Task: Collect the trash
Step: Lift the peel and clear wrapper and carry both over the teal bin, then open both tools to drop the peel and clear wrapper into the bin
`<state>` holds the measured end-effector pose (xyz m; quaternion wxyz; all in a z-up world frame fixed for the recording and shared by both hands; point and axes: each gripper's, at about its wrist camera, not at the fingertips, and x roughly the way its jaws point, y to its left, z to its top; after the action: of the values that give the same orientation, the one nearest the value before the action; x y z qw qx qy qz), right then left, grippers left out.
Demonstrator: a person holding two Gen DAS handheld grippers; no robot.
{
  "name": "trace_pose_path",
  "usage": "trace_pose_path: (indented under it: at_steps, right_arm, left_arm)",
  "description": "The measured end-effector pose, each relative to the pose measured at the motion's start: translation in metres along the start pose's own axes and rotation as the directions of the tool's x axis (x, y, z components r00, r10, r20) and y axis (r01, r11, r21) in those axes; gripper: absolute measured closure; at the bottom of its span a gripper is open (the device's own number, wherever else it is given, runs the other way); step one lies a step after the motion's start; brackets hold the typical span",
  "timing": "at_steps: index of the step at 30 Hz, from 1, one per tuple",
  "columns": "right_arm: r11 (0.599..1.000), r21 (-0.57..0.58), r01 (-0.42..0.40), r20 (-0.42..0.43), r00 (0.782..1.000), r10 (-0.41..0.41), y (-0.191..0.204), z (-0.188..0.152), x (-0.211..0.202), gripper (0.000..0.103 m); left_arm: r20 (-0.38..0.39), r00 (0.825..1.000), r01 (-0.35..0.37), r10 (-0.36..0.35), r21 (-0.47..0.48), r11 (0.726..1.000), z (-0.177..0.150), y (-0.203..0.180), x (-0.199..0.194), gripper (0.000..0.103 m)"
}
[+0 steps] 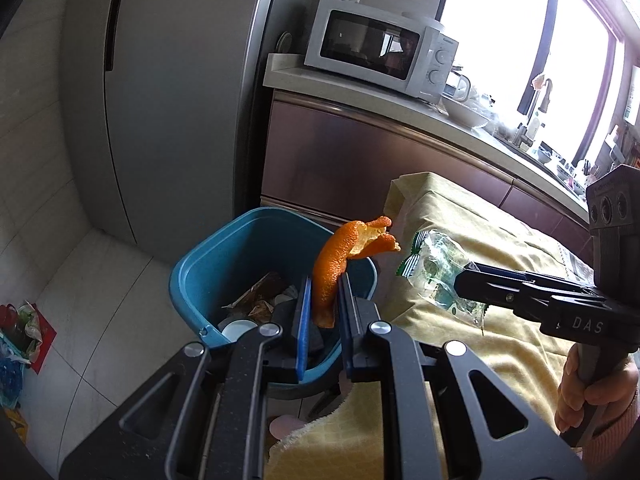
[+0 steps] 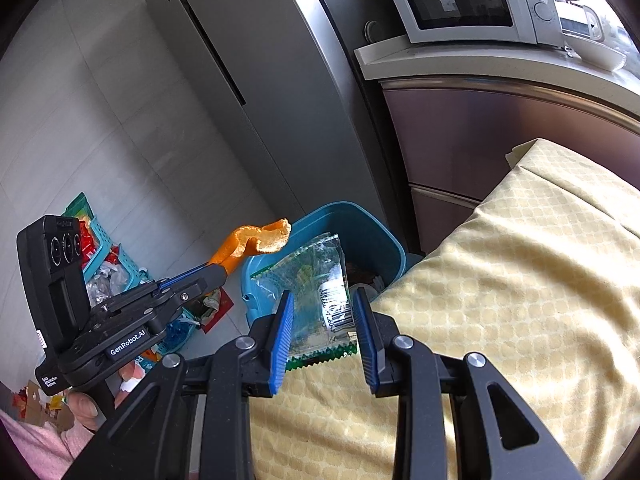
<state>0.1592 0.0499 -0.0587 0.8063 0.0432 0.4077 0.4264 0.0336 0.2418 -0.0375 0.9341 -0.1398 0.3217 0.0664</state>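
My left gripper (image 1: 324,284) is shut on an orange peel (image 1: 340,256) and holds it above the blue trash bin (image 1: 200,272), which has wrappers and scraps inside. The peel (image 2: 256,240) and the left gripper (image 2: 216,270) also show in the right wrist view, left of the bin (image 2: 384,240). My right gripper (image 2: 322,300) holds a clear plastic wrapper (image 2: 316,280) with green print and a barcode between its blue pads, at the table's edge near the bin. In the left wrist view the right gripper (image 1: 466,274) pinches the wrapper (image 1: 436,276).
A table with a yellow patterned cloth (image 2: 520,280) stands right of the bin. A grey fridge (image 1: 168,100) and a counter with a white microwave (image 1: 380,52) are behind. A teal basket (image 2: 116,256) and bags of litter (image 1: 16,332) lie on the floor.
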Motion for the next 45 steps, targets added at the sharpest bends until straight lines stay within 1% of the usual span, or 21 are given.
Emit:
trace_pose_path:
  at_steps: [14, 28, 39, 43, 45]
  right_arm:
    - [1.000, -0.010, 0.006, -0.021, 1.000, -0.006, 0.001, 0.006, 0.013, 0.074]
    - [0.998, -0.033, 0.048, -0.066, 0.997, -0.050, 0.009, 0.014, 0.040, 0.074]
    - [0.992, -0.058, 0.108, -0.150, 0.982, -0.116, 0.011, 0.020, 0.080, 0.074]
    - [0.990, -0.060, 0.126, -0.177, 0.975, -0.135, 0.011, 0.022, 0.093, 0.074]
    - [0.990, -0.057, 0.133, -0.190, 0.972, -0.141, 0.011, 0.023, 0.099, 0.073]
  left_arm:
    - [-0.008, 1.000, -0.017, 0.017, -0.015, 1.000, 0.000, 0.007, 0.008, 0.090]
    - [-0.039, 0.998, -0.048, 0.046, -0.043, 0.998, -0.002, 0.017, 0.026, 0.090]
    - [-0.097, 0.993, -0.080, 0.073, -0.072, 0.994, -0.007, 0.031, 0.059, 0.090]
    - [-0.120, 0.990, -0.078, 0.068, -0.079, 0.994, -0.008, 0.035, 0.073, 0.089]
    - [-0.135, 0.989, -0.066, 0.054, -0.086, 0.994, -0.009, 0.037, 0.081, 0.088]
